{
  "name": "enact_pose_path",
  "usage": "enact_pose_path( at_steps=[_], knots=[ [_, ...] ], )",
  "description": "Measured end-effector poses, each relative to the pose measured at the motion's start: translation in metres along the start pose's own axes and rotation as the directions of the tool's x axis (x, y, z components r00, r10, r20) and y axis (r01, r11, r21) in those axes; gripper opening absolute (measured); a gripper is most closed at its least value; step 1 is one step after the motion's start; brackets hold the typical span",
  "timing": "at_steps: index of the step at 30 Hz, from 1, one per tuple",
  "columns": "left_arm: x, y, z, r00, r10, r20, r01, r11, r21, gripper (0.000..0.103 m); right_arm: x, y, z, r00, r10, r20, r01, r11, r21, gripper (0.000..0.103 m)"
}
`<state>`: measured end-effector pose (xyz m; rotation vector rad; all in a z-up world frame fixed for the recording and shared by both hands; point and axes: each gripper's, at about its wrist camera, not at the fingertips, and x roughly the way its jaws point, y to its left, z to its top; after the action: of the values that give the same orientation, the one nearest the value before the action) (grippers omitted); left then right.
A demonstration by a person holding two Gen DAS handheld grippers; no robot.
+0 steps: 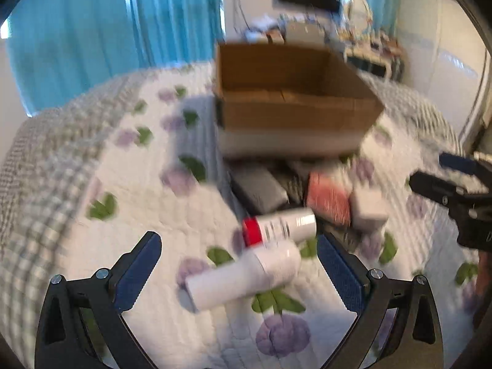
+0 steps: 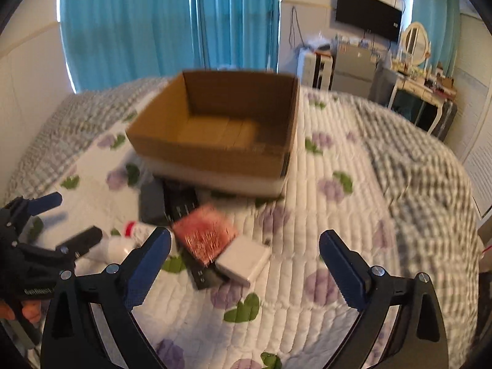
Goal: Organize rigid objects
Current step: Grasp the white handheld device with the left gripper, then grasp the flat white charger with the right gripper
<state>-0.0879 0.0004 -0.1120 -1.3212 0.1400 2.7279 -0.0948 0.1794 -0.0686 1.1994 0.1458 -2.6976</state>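
Nearest your left gripper point(image 1: 239, 272), low in the left wrist view, a plain white bottle point(image 1: 246, 276) lies on its side on the quilted bed point(image 1: 92, 160) between the released jaws, which hold nothing. A red-capped white bottle point(image 1: 278, 226) rests against its upper end. Both are round on soft bedding, so closing off-centre would likely roll one away or nudge its neighbour. Printing on the red-capped one is too blurred to read. The cardboard box point(image 1: 292, 113) sits at upper centre, with dark items just below it.

Low in the right wrist view, your right gripper point(image 2: 245, 253) is also released and empty, above a white adapter point(image 2: 243, 261) and a red-patterned box point(image 2: 204, 233) that touch; grabbing one may drag the other. Only a partial "GenRobot" shows at far left.
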Motion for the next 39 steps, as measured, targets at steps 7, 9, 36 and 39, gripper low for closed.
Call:
enact_pose_path(
  at_steps=[7, 9, 36, 39],
  knots=[
    [0.034, -0.009, -0.014, 0.993, -0.036, -0.11, 0.04, 0.999, 0.027, 0.102, 0.028, -0.017, -0.015, 0.998, 0.039, -0.058, -0.034, 0.996, 0.086, 0.098],
    [0.043, -0.011, -0.016, 0.991, -0.019, -0.136, 0.025, 0.999, 0.046, 0.102, 0.031, -0.019, -0.015, 0.997, 0.045, -0.068, -0.038, 0.994, 0.101, 0.098],
    [0.01, -0.024, 0.023, 0.995, -0.044, -0.092, 0.046, 0.999, 0.021, 0.057, 0.056, -0.015, -0.022, 0.99, 0.042, -0.135, -0.027, 0.993, 0.112, 0.098],
    [0.016, -0.008, 0.032, 0.998, 0.012, -0.068, -0.017, 0.997, -0.075, 0.057, 0.072, -0.014, -0.021, 0.986, 0.034, -0.164, -0.014, 0.992, 0.125, 0.097]
  ],
)
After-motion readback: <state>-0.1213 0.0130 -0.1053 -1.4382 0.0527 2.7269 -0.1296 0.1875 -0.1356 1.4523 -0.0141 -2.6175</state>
